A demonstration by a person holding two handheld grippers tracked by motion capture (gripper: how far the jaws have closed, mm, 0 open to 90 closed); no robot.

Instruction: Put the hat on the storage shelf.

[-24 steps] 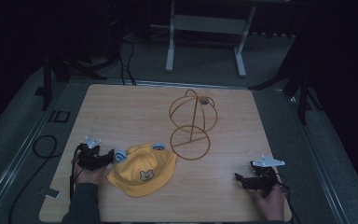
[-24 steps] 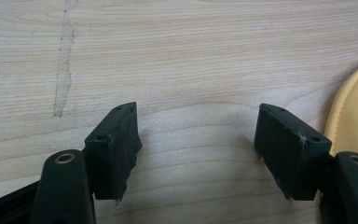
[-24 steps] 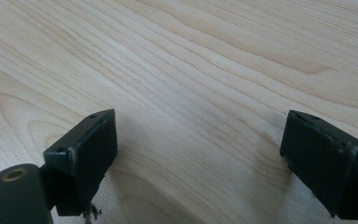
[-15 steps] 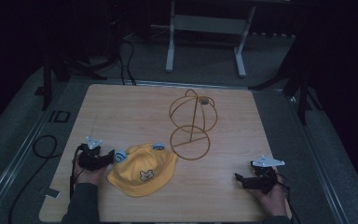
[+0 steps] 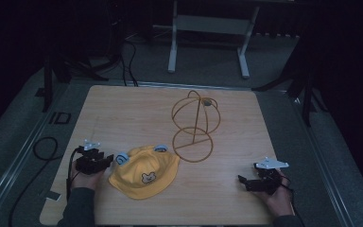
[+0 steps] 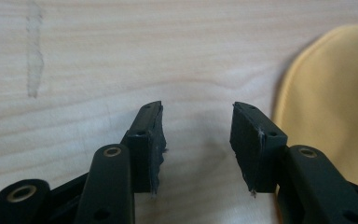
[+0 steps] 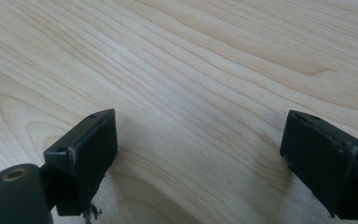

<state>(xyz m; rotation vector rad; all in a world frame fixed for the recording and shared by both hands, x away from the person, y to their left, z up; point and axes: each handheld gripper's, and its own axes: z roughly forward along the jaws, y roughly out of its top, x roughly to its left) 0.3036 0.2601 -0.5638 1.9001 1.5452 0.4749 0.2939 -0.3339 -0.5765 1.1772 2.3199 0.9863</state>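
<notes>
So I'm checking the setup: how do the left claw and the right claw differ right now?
The left claw sits beside the yellow cloth bear hat, jaws moderately apart; the right claw rests over bare wooden table, well clear of the hat, jaws spread wider. Both are open and hold nothing.

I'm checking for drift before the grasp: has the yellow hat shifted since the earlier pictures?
No. The yellow hat lies at the same spot beside the wire stand, by the table's near edge.
</notes>
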